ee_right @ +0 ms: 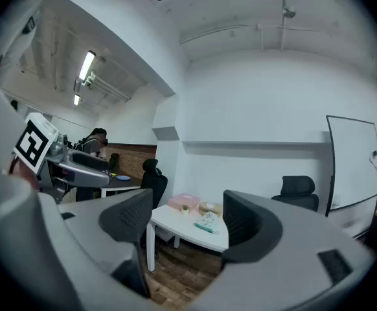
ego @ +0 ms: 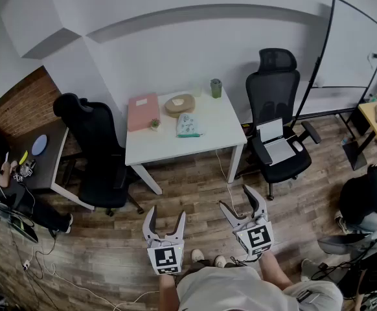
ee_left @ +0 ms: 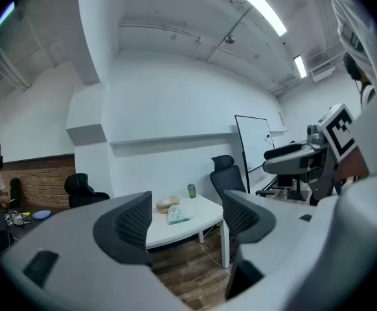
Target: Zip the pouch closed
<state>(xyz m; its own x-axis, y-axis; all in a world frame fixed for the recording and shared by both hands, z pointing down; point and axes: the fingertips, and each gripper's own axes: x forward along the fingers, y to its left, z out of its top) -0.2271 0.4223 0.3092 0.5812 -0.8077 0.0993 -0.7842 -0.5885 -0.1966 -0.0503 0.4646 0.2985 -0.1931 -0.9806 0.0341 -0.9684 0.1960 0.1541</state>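
Note:
A pale green patterned pouch [ego: 188, 125] lies flat on the white table [ego: 169, 144], towards its right side. It also shows small and far off between the jaws as the pouch [ee_left: 177, 216] in the left gripper view and the pouch [ee_right: 206, 223] in the right gripper view. My left gripper [ego: 164, 221] and right gripper [ego: 241, 201] hang over the wooden floor, well short of the table's front edge. Both stand open with nothing between their fingers. Whether the pouch's zip is open or closed is too small to tell.
On the table are a pink box [ego: 142, 111], a tan round bag [ego: 179, 103], a small plant [ego: 155, 124] and a green cup [ego: 216, 88]. Black office chairs [ego: 98, 154] [ego: 276, 122] flank the table. A whiteboard [ego: 354, 47] stands at right, a dark desk [ego: 43, 154] with a seated person at left.

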